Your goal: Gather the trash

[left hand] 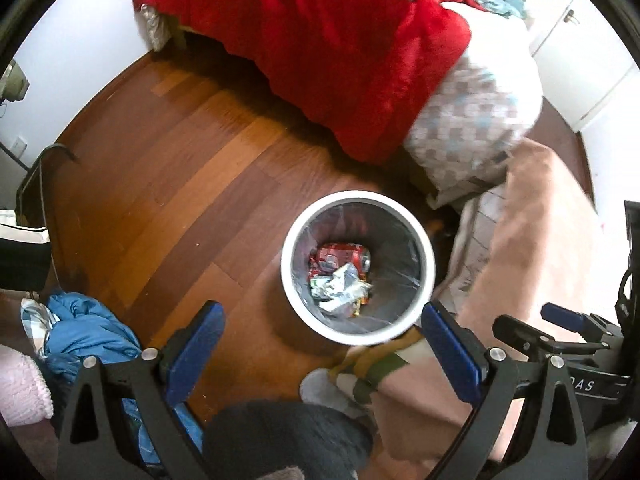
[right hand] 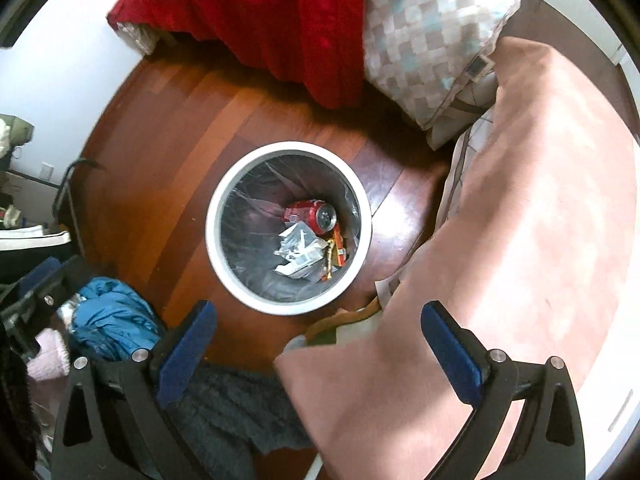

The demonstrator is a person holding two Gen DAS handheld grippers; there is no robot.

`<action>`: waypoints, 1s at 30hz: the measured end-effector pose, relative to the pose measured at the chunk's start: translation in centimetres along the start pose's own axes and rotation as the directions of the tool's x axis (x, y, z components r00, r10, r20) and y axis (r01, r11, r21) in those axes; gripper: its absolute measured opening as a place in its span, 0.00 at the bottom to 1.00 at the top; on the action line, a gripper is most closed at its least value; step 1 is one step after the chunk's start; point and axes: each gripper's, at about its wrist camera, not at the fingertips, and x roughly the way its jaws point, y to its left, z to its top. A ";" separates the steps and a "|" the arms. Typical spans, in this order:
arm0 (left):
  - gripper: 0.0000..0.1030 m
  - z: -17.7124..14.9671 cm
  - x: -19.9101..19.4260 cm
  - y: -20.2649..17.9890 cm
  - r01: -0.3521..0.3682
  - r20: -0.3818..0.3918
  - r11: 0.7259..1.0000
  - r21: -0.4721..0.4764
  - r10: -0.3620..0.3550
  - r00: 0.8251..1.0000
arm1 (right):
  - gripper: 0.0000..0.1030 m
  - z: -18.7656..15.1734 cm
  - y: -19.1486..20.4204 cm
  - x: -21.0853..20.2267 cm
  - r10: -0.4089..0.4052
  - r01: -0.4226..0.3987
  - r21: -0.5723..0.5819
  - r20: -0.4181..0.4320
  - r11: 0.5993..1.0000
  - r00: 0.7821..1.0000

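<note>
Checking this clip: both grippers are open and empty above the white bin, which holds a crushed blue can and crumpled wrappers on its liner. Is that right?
One slip: the can is red, not blue, as the right wrist view shows. The rest stands: left gripper and right gripper are open and empty above the white bin, with crumpled wrappers beside the can.

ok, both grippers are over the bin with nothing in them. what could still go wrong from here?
1. The trash bin sits close to the pink blanket; a hand swinging away could drag fabric over the rim or knock the bin.
2. The left gripper and right gripper hang open close together, so they might clash.
3. The blue jacket and dark cloth on the floor could snag a low finger.
</note>
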 end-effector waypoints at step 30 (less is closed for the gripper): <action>0.97 -3.0 -19.8 -2.2 0.233 0.150 0.968 0.094 -0.245 0.958 | 1.00 -6.9 4.1 -24.6 0.274 -0.243 -0.168 0.195 0.955 0.942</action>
